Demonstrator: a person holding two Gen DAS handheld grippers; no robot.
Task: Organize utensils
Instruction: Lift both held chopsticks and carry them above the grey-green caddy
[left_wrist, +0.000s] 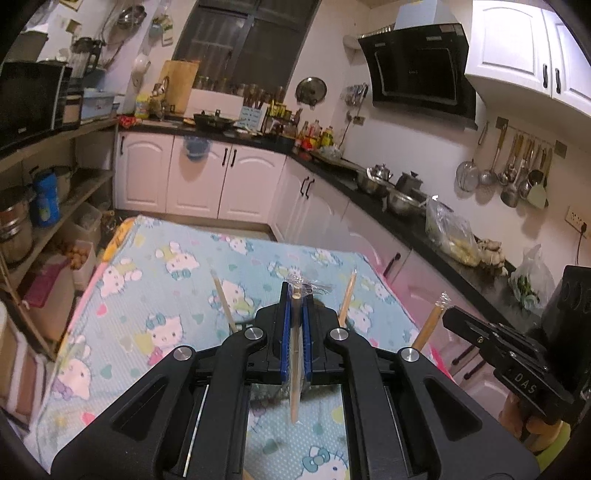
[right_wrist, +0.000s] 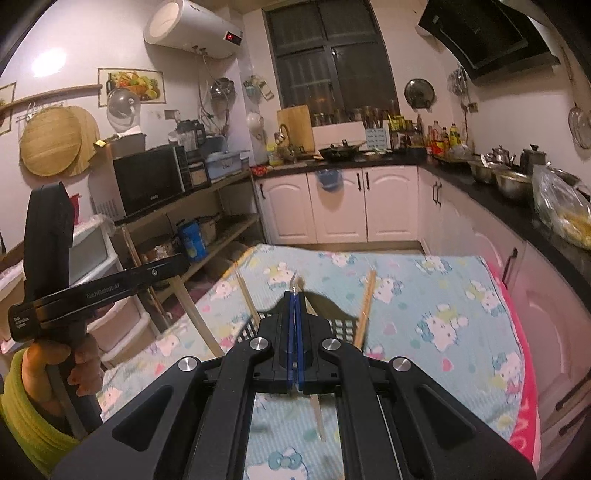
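My left gripper (left_wrist: 295, 295) is shut on a wooden chopstick (left_wrist: 294, 369) in a clear plastic wrapper, held upright above the Hello Kitty tablecloth (left_wrist: 166, 280). My right gripper (right_wrist: 294, 295) is shut on another wrapped chopstick (right_wrist: 317, 413), whose wooden end hangs below the jaws. Two more chopsticks (left_wrist: 223, 301) (left_wrist: 348, 297) stick up behind the left gripper. In the right wrist view, chopsticks (right_wrist: 365, 308) stand in a dark slotted holder (right_wrist: 341, 325) just past the gripper. The right gripper's body (left_wrist: 509, 354) shows at the left view's right edge with a chopstick tip (left_wrist: 430, 323).
The table's tablecloth has a pink edge (right_wrist: 524, 369) on the right. White cabinets (left_wrist: 207, 177) and a black counter with pots (left_wrist: 391, 188) stand beyond. Shelves with a microwave (right_wrist: 151, 181) are at the left. The other hand and gripper handle (right_wrist: 55, 295) are at left.
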